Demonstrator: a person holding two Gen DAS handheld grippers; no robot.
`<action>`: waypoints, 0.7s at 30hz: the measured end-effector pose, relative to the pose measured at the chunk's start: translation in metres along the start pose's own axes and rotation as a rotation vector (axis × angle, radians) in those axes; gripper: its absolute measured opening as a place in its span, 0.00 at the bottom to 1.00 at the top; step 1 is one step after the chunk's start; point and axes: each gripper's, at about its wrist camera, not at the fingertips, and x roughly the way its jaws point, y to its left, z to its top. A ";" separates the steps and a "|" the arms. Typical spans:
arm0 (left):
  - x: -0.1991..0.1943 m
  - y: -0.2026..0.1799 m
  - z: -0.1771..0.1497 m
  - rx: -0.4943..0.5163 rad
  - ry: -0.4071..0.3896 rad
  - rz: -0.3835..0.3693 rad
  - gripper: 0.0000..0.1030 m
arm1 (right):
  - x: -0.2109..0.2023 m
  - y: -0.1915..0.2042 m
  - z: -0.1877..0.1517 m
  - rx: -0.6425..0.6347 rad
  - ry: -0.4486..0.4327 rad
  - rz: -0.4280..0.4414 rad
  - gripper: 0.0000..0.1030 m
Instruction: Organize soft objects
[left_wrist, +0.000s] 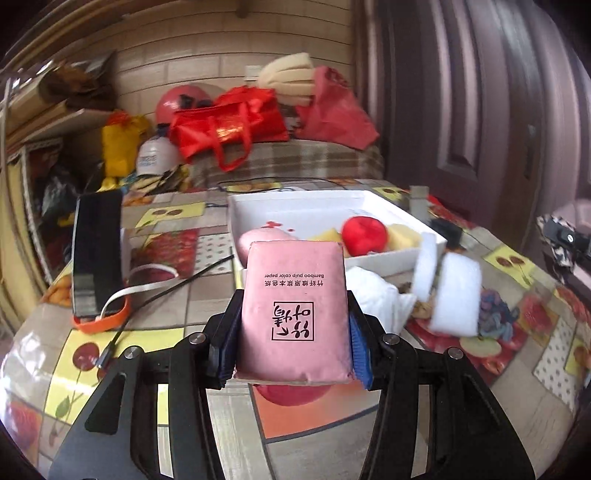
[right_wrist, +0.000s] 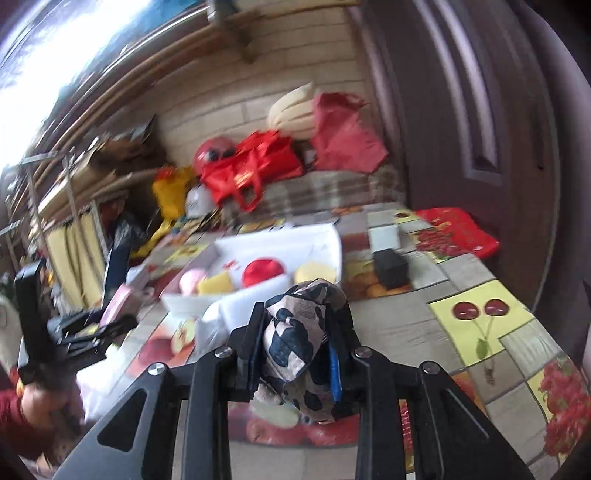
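Note:
A pink tissue pack (left_wrist: 293, 295) with printed lettering sits upright between the blue pads of my left gripper (left_wrist: 293, 317), which is shut on it above the table. In the right wrist view, my right gripper (right_wrist: 301, 314) is shut on a bunched beige cloth with black patches (right_wrist: 291, 343). Just beyond both stands a white box (left_wrist: 332, 201), also seen from the right wrist (right_wrist: 334, 240). It holds a red soft ball (left_wrist: 364, 230), yellow sponges (left_wrist: 402, 236) and a pink soft thing (left_wrist: 258, 236). White foam blocks (left_wrist: 456, 295) and a white bag (left_wrist: 376, 295) lie before the box.
A black phone (left_wrist: 98, 254) leans at the left beside an orange band (left_wrist: 107, 321) and a thin cable. A small black box (right_wrist: 391, 269) sits right of the white box. Red bags (left_wrist: 229, 125) are piled on a bench behind the table. A dark door closes the right side.

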 end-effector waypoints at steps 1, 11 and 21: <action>0.003 0.000 0.000 -0.041 -0.002 0.020 0.48 | 0.004 -0.003 0.001 0.071 -0.018 -0.011 0.28; 0.007 -0.035 0.004 0.025 -0.076 0.026 0.48 | 0.046 0.081 -0.024 -0.062 0.010 0.036 0.27; 0.032 -0.010 0.017 0.005 -0.077 0.107 0.48 | 0.045 0.012 -0.001 -0.110 -0.049 -0.203 0.28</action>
